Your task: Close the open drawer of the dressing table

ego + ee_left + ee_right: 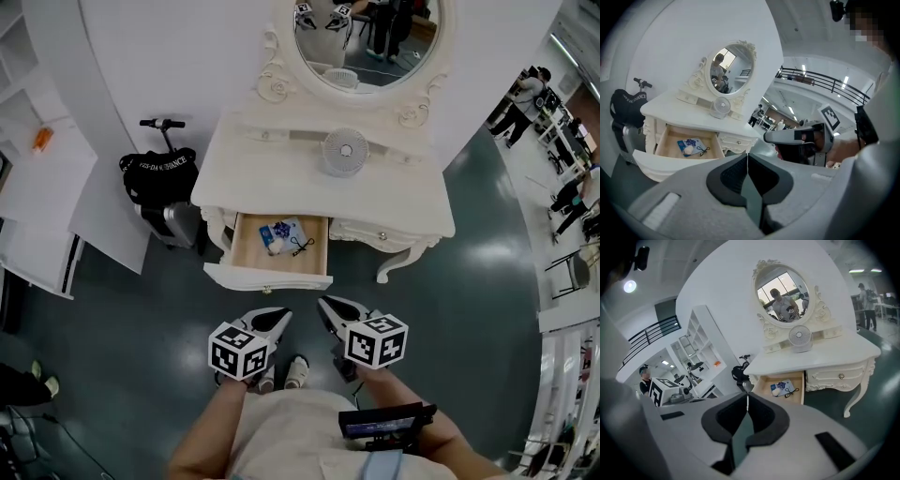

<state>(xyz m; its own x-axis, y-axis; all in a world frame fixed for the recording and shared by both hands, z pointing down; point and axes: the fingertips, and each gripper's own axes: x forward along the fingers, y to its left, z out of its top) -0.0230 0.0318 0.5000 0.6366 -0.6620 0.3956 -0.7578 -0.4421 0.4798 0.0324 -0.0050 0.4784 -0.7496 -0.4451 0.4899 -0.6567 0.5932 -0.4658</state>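
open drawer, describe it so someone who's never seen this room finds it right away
Find the white dressing table under the oval mirror. Below its top, the left drawer stands pulled out, its wooden inside holding a blue packet. The right drawer beside it is shut.

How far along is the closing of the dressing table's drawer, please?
Nothing looks done yet: the drawer is pulled out of the dressing table, with small items lying inside. In hand: the left tongs and right tongs, both shut and empty, hang in front of the drawer, touching nothing. Left to do: push the drawer front in until it sits flush.
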